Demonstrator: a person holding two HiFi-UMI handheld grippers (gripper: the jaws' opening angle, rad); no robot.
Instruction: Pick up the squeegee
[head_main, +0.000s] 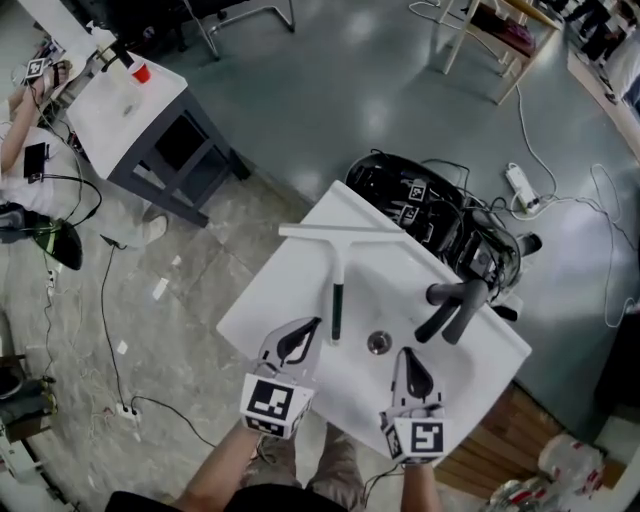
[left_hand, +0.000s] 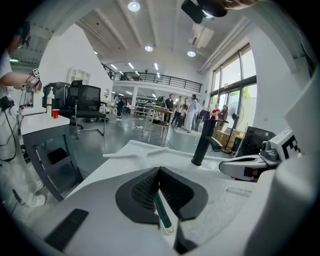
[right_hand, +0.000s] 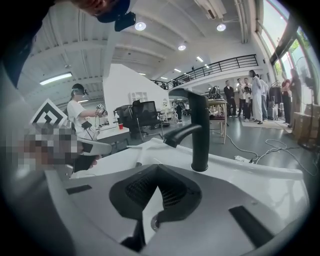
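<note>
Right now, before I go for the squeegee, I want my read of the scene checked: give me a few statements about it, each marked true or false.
1. The squeegee lies flat on the white sink. True.
2. The left gripper has its jaws wide apart. False: its jaws are together, with nothing gripped.
3. The faucet is black. True.
4. The squeegee's blade is the end nearest the person. False: the blade is at the far side, and the dark handle points back toward the grippers.
5. A red cup stands on the sink. False: it stands on a separate table across the floor.
</note>
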